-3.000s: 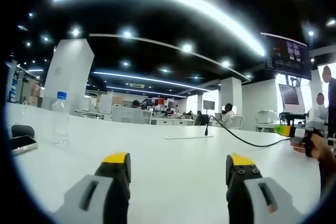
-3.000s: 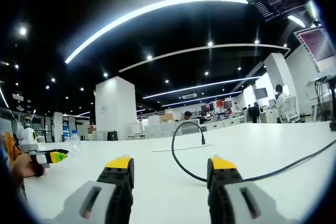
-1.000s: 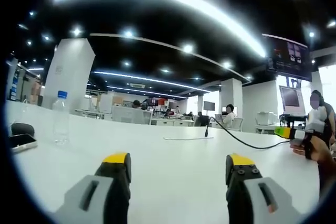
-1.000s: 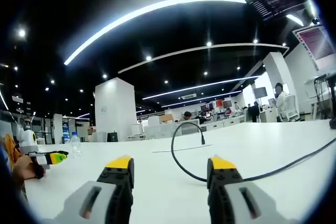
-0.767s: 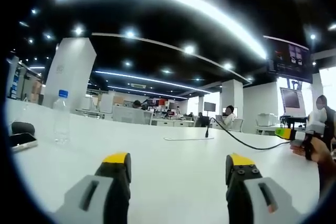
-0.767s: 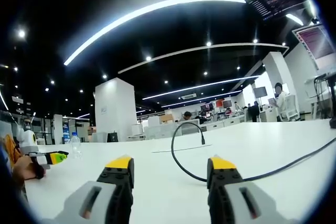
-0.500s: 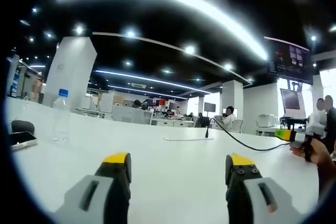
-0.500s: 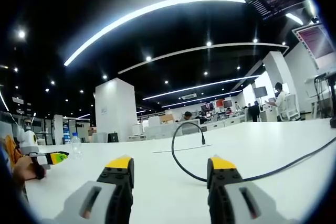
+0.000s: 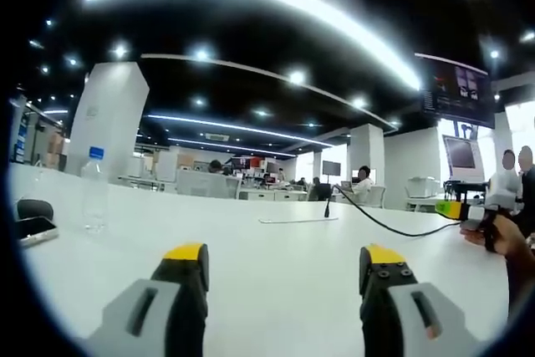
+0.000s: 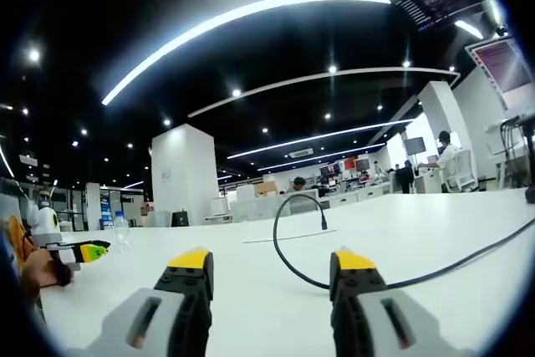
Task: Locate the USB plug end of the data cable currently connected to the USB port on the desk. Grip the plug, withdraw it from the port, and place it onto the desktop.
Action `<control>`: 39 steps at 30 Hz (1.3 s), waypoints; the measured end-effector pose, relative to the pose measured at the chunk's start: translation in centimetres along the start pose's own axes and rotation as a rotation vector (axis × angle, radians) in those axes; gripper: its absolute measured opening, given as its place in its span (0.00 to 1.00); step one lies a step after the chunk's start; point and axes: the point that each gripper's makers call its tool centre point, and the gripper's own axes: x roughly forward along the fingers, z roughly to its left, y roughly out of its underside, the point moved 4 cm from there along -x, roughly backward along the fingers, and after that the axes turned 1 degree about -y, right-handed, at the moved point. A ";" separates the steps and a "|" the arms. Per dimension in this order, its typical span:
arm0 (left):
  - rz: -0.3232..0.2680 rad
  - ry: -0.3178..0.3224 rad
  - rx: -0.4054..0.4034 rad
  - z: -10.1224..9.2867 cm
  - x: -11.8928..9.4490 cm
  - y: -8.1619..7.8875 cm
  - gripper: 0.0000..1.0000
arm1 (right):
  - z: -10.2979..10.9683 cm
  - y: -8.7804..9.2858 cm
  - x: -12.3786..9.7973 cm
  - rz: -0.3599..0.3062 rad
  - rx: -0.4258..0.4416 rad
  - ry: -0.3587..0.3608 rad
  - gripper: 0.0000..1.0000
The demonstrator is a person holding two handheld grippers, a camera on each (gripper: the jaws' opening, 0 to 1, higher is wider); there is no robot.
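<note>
While both tools sat low over the white desk (image 9: 276,265), neither had hold of anything.

Left tongs (image 9: 282,269): jaws yellow-tipped, standing wide apart, bare desk between them.

Right tongs (image 10: 269,272): jaws likewise wide apart and empty. In the right gripper view the black data cable (image 10: 288,267) passed between the jaw tips and behind the right-hand one; whether it touched that jaw could not be told.

Data cable, course: from the right edge of the right gripper view it ran low across the desk, curved round near the tongs, then rose in a loop to the plug end (image 10: 323,225), which stood upright farther back on the desk. The port itself was too small to make out. In the left gripper view the same plug end (image 9: 327,209) stood well beyond the tongs, right of centre, the cable (image 9: 393,229) trailing off toward the person's hand (image 9: 501,240) at the right edge.

Other items, left gripper view: clear water bottle (image 9: 95,191) with blue cap, upright at far left; a phone (image 9: 32,231) lying flat near it; a thin pale strip (image 9: 297,220) lying flat just beside the plug end.

Surroundings: open office, white pillar (image 10: 184,175), seated people in the distance.
</note>
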 end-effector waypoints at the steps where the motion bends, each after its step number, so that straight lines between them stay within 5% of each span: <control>1: 0.000 0.000 0.002 0.0 0.0 0.0 0.74 | 0.0 0.0 0.0 0.000 0.001 -0.001 0.57; 39: 0.034 0.017 -0.005 -0.4 0.5 -0.2 0.74 | -0.1 -0.4 0.0 -0.012 0.038 -0.011 0.56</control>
